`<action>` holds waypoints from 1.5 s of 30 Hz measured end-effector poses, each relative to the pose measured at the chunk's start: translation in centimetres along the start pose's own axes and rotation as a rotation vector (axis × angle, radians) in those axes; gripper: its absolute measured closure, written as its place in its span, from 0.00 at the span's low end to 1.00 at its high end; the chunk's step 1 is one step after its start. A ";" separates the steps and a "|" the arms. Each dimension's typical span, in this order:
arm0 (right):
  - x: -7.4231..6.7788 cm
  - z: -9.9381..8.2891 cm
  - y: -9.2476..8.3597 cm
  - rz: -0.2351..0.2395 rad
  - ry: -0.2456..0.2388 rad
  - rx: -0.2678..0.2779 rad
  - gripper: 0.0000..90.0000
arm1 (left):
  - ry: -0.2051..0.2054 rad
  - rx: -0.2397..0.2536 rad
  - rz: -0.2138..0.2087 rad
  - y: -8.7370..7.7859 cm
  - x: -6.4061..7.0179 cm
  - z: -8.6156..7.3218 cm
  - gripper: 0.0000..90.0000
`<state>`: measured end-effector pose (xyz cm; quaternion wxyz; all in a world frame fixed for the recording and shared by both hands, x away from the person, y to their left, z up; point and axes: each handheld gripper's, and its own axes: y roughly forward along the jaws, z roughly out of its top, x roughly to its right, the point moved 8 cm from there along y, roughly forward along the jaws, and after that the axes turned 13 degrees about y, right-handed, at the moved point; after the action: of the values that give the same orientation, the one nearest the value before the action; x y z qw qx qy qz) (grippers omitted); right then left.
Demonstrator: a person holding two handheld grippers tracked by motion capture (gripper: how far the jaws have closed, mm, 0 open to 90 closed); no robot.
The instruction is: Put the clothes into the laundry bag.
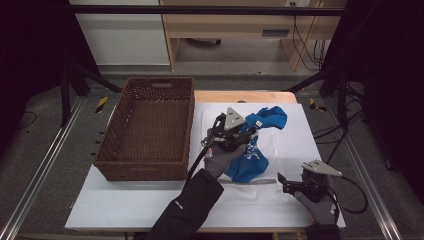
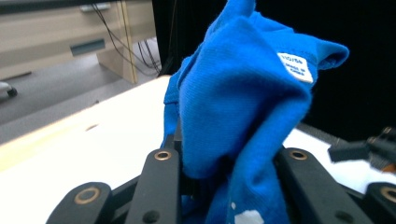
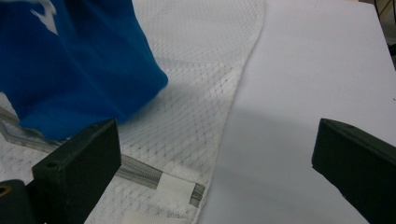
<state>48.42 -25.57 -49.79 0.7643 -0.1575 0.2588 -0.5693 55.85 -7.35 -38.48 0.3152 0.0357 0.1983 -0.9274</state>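
Observation:
A blue garment (image 1: 250,162) with white print hangs bunched over a white mesh laundry bag (image 1: 282,145) in the middle of the table. My left gripper (image 1: 246,134) is shut on the garment's upper part. In the left gripper view the blue cloth (image 2: 243,102) rises between the jaws, and a small white label (image 2: 295,66) shows near its top. My right gripper (image 1: 281,181) rests low at the front right with its jaws wide open and nothing between them. In the right gripper view the gripper (image 3: 215,154) stands over the mesh bag's (image 3: 196,93) zip corner (image 3: 180,186), with the garment (image 3: 70,60) at upper left.
A brown wicker basket (image 1: 145,172) stands empty on the left of the white table (image 1: 125,205). Bare white tabletop (image 3: 317,84) lies to the right of the mesh bag. Dark frame posts and cables surround the table.

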 end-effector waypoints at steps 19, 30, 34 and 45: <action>0.0 0.1 -0.1 -0.008 0.007 0.018 0.12 | -0.022 -0.234 -0.036 4.0 1.4 -9.0 0.63; -0.3 0.7 -0.5 0.014 0.027 0.050 0.18 | -0.025 -0.234 -0.052 1.4 1.1 -8.3 0.25; -0.7 1.3 -0.8 0.026 0.029 0.068 0.19 | -0.023 -0.192 -0.048 -0.4 0.8 -7.2 0.24; -4.0 3.0 -0.3 0.072 -0.019 0.089 0.17 | 0.011 -0.214 -0.025 -5.6 0.7 -8.5 0.37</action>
<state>49.01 -22.03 -46.35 0.7929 -0.1195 0.2315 -0.5508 51.47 -0.41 -44.55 0.3044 0.0043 0.2982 -0.9047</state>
